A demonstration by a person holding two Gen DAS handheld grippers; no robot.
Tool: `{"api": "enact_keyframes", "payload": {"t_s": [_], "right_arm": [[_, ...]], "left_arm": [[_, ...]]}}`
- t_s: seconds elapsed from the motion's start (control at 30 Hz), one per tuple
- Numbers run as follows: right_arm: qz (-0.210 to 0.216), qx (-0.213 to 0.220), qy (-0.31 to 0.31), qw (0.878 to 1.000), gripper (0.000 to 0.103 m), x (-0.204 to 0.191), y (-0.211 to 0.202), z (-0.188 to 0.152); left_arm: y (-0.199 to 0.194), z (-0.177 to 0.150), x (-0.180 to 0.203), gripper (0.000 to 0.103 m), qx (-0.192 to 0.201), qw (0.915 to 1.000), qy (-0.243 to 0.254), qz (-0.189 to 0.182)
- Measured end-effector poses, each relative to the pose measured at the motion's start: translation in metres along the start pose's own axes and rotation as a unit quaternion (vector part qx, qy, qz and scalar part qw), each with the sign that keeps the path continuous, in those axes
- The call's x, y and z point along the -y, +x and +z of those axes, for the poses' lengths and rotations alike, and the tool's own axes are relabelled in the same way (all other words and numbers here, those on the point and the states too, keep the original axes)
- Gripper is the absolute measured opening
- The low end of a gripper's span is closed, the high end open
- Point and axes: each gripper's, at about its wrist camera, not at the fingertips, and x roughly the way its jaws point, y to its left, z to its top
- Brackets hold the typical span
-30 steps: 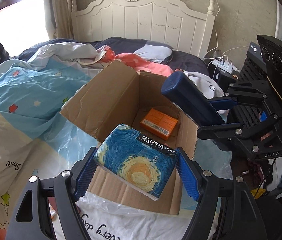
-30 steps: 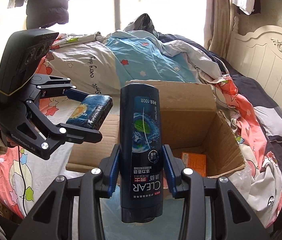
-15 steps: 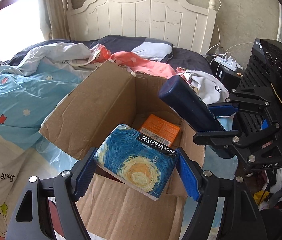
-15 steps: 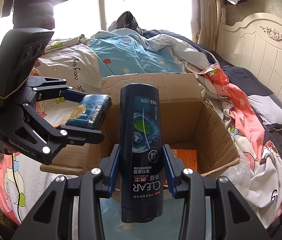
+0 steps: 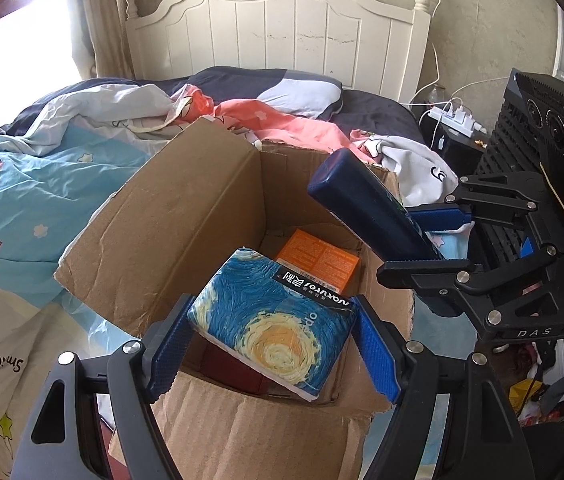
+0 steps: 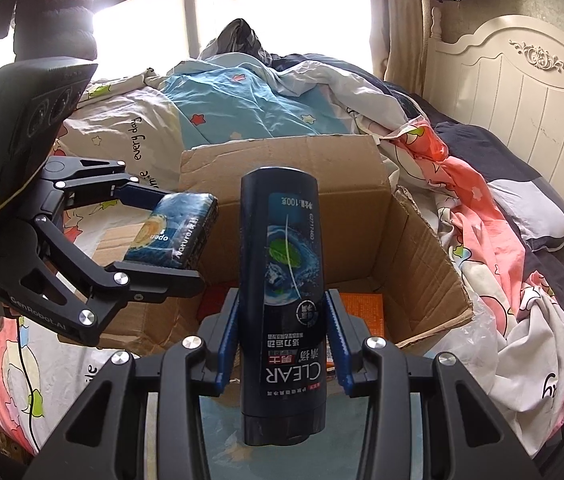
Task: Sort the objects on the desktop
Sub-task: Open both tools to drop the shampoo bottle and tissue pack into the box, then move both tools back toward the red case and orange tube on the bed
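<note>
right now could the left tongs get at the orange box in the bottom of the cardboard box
Probably not: the left tongs are shut on a blue swirl-print tissue pack, which hangs right over the flat orange box in the open cardboard box.

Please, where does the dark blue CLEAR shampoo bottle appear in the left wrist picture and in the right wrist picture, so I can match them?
Left wrist view: the CLEAR shampoo bottle is at right of centre, slanting over the cardboard box's right wall, held by the right gripper.
Right wrist view: the bottle stands in the centre foreground, cap end nearest the camera, between the jaws.
Shared landmark: the orange box inside the cardboard box, also visible here.
</note>
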Motion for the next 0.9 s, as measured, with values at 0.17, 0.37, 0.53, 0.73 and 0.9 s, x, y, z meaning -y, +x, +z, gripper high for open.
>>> {"api": "enact_keyframes", "payload": {"t_s": [0.17,0.37,0.53,0.73,0.9], "right_arm": [[-0.004,-0.001,0.004,1.000,0.038,0.0015,0.0015,0.0013],[-0.031,-0.011,0.008,0.999,0.054,0.0030,0.0072,0.0035],[-0.025,-0.005,0.007,1.000,0.069,-0.0001,0.0048,0.0025],[-0.029,-0.009,0.004,1.000,0.069,-0.0020,0.0047,0.0014],[-0.029,-0.006,0.005,1.000,0.069,-0.0044,0.0017,0.0025]], "left_arm": [[0.0040,0.0032,-0.0010,0.078,-0.005,1.0000,-0.004,0.000],[0.0036,0.0061,0.0014,0.097,-0.004,0.9998,-0.001,0.018],[-0.0009,0.0036,0.0053,0.103,-0.004,0.9996,0.010,0.025],[-0.0013,0.0026,0.0032,0.103,-0.010,0.9996,0.006,0.026],[-0.0038,0.0021,0.0005,0.103,-0.011,0.9996,0.002,0.028]]}}
